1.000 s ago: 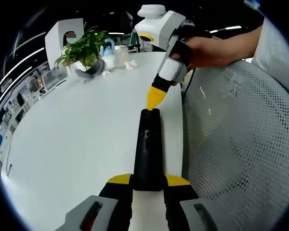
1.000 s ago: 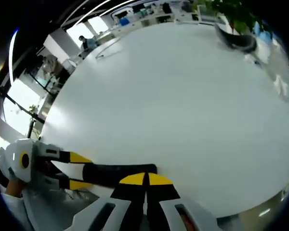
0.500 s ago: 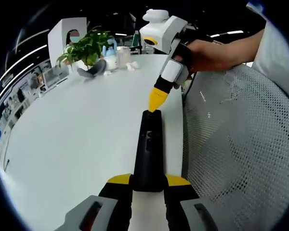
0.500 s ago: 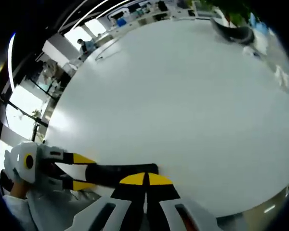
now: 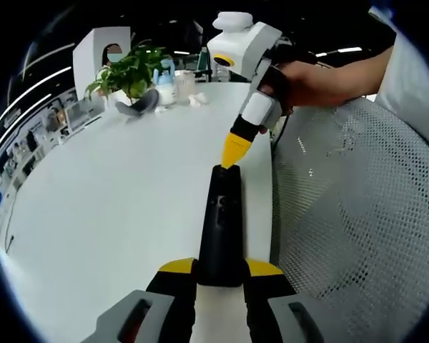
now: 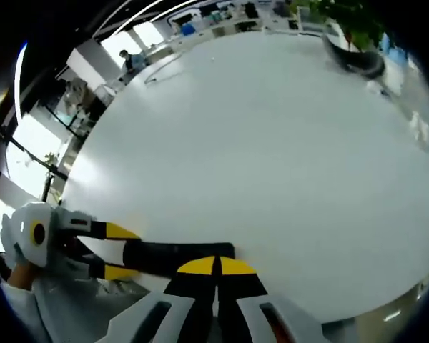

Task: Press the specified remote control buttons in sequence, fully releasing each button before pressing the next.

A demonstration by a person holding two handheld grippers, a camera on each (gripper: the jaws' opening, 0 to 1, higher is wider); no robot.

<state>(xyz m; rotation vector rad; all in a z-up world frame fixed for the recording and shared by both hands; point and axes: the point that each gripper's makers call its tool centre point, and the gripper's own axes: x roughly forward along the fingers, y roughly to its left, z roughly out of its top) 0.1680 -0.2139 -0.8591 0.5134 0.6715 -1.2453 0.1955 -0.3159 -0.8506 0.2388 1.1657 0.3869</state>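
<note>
A long black remote control (image 5: 220,214) lies lengthwise over the white table, pointing away from me. My left gripper (image 5: 220,268) is shut on its near end, one yellow-tipped jaw on each side. A person's hand holds my right gripper (image 5: 231,153), which comes in from the upper right. It is shut, and its yellow tip rests at the remote's far end. In the right gripper view, the shut right gripper (image 6: 216,266) sits over the end of the remote (image 6: 182,254). The left gripper (image 6: 118,251) clamps the other end at the left.
The white table (image 5: 114,200) stretches away to the left. A potted plant (image 5: 125,71), a bottle (image 5: 166,82) and a dark curved object (image 5: 139,106) stand at its far end. A white mesh chair (image 5: 350,200) sits against the table's right edge.
Almost nothing has changed. The right gripper's tip stays at the remote's far end while its body shifts slightly. The left gripper keeps its hold on the remote.
</note>
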